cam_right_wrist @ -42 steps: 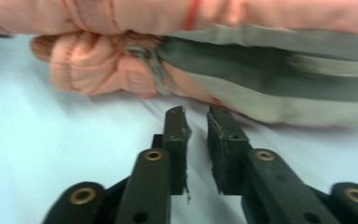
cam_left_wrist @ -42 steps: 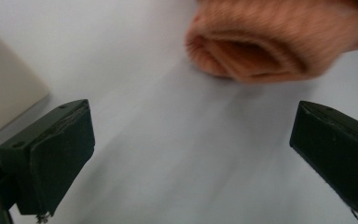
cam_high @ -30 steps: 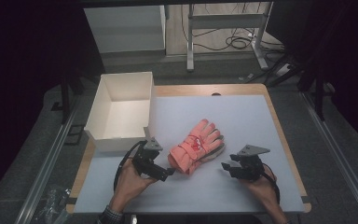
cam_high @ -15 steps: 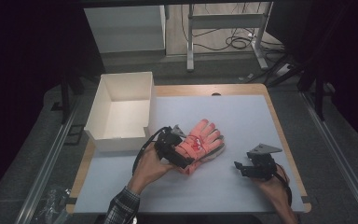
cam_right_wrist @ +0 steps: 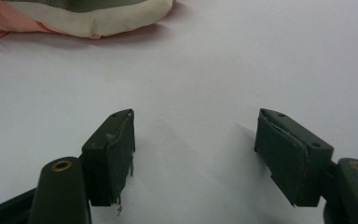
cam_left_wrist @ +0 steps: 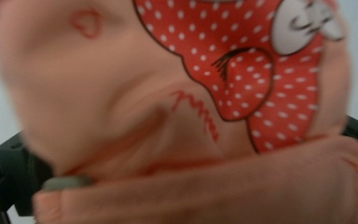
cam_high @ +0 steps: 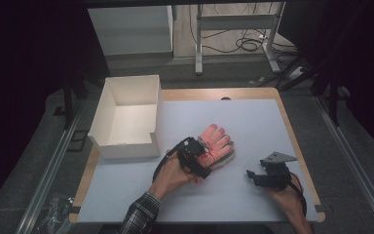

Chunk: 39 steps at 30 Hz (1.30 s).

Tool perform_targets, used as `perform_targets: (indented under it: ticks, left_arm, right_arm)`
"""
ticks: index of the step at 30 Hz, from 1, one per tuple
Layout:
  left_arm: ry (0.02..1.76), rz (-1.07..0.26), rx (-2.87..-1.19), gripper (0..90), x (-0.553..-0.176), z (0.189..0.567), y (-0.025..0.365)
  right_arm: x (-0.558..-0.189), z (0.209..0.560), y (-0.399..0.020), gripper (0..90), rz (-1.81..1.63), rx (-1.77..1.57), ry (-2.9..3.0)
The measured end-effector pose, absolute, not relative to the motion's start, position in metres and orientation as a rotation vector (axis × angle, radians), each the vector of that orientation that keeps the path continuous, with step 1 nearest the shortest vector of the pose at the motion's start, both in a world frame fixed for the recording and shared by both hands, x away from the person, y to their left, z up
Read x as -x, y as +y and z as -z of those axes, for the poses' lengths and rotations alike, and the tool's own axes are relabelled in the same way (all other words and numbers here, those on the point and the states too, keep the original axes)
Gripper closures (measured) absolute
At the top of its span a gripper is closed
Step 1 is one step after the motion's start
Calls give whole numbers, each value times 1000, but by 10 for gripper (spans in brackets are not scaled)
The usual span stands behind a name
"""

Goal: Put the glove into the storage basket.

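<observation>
The white box sat open at the counter's back-left corner, and as far as the high view reached into it, nothing lay inside. A pink glove lay just to the right of it, near the middle of the white counter, fingers pointing away from the person.

The left claw was on the glove's cuff end. Up close, in the left gripper view, pink fabric with a red white-dotted patch bunched between its jaws and hid their tips, so I could not tell whether they pressed on the glove or merely stood about it.

The right claw rested low near the front-right corner, well apart from the glove, with bare counter around it. Its jaws had just been opening and stood wide apart with nothing between them. The right gripper view showed the black pads over the bare counter, and the glove's pale edge farther off at the top.

Open room remained along the right and back edges.
</observation>
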<state>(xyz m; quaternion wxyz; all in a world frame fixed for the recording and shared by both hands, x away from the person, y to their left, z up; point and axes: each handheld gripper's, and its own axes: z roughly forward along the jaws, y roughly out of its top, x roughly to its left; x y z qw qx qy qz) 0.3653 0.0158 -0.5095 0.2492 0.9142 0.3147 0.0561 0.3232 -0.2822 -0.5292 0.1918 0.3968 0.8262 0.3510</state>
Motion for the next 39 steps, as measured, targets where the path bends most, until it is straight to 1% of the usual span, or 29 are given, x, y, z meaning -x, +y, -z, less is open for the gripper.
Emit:
perform_targets:
  ticks: [2,5,7,8,15,19,24,29,39]
  left_arm:
    - [868,-151,-2496,0,-365,512,14]
    - [874,-181,-2556,0,-364,520,8]
    - [884,-182,-2558,12,-364,521,6]
    - [883,-160,-2556,38,-364,520,7]
    - [858,-94,-2550,331,-365,509,11]
    - [821,-67,-2533,406,-367,505,17]
    - [809,-76,-2511,434,-368,498,20]
    - [842,-75,-2461,433,-372,485,25]
    - [901,-120,-2435,425,-386,455,31]
  right_arm:
    - [-323,529,-282,286,-986,-1114,2320]
    - [-323,529,-282,286,-986,-1114,2320]
    - [-323,530,-282,285,-985,-1113,2319]
    - [-323,530,-282,286,-985,-1113,2319]
    - [-323,530,-282,285,-985,-1112,2318]
    - [-323,530,-282,285,-986,-1113,2318]
    - [-323,530,-282,285,-988,-1115,2318]
    - [-323,530,-282,285,-989,-1113,2317]
    - [-323,530,-282,285,-990,-1112,2316]
